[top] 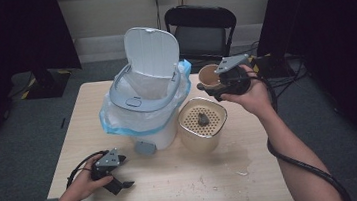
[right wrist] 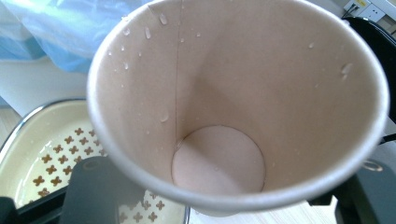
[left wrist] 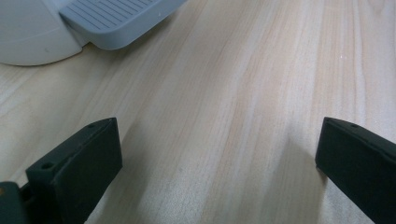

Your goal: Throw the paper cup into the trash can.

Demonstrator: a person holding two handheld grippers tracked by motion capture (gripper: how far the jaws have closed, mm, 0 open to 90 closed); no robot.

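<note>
An empty brown paper cup [top: 209,76] hangs tipped on its side above the table, between the bin and the strainer container. My right gripper [top: 209,88] is shut on it. In the right gripper view the cup [right wrist: 224,107] has water drops on its inner wall and nothing inside, and the right gripper [right wrist: 224,198] has a black jaw on each side of it. My left gripper [top: 120,186] rests on the table at the front left. In the left gripper view the left gripper [left wrist: 219,154] has its jaws wide open over bare wood.
A white pedal bin [top: 144,106] with its lid up and a blue bag liner stands mid-table; its grey pedal [left wrist: 112,18] lies near the left jaws. To its right, a cream container with a perforated top [top: 203,125] carries a grey lump. A wet patch [top: 238,164] marks the table. A black chair [top: 201,25] stands behind.
</note>
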